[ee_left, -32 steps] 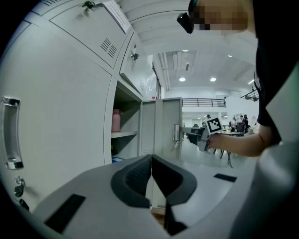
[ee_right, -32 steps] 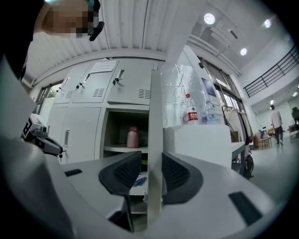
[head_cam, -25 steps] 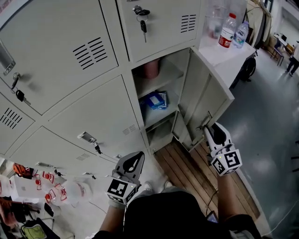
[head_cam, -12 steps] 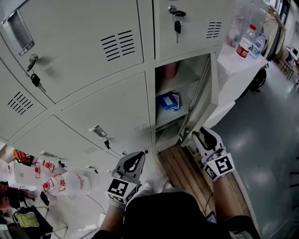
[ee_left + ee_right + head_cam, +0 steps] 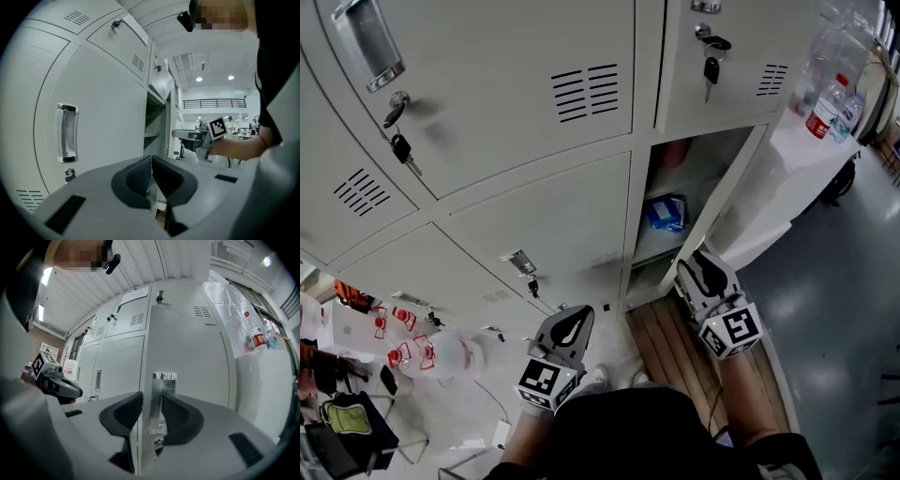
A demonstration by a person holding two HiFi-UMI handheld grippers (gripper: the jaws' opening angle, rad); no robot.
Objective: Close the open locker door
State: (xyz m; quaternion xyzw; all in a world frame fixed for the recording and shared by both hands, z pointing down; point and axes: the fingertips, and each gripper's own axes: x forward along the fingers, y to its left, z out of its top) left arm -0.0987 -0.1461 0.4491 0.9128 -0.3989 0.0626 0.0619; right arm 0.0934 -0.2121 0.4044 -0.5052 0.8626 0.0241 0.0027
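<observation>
The open locker door (image 5: 724,200) stands almost edge-on, close to its frame, over a narrow gap into the compartment (image 5: 673,183). My right gripper (image 5: 697,273) is at the door's lower edge. In the right gripper view its jaws (image 5: 152,409) are shut on the door's metal handle (image 5: 159,397), with the pale door (image 5: 192,352) filling the view behind. My left gripper (image 5: 573,327) hangs low in front of the closed lockers, away from the door, and its jaws (image 5: 152,168) are shut with nothing between them.
A blue packet (image 5: 666,213) lies on a shelf inside the compartment. Keys hang in the lock above (image 5: 711,67). A white table (image 5: 787,178) with bottles (image 5: 823,116) stands right of the lockers. A wooden platform (image 5: 670,352) lies underfoot, and clutter (image 5: 412,352) lies at lower left.
My right gripper has swung the door leftward toward its frame, from wide open to nearly closed. The head view has shifted right to left across the lockers. My left gripper stayed put.
</observation>
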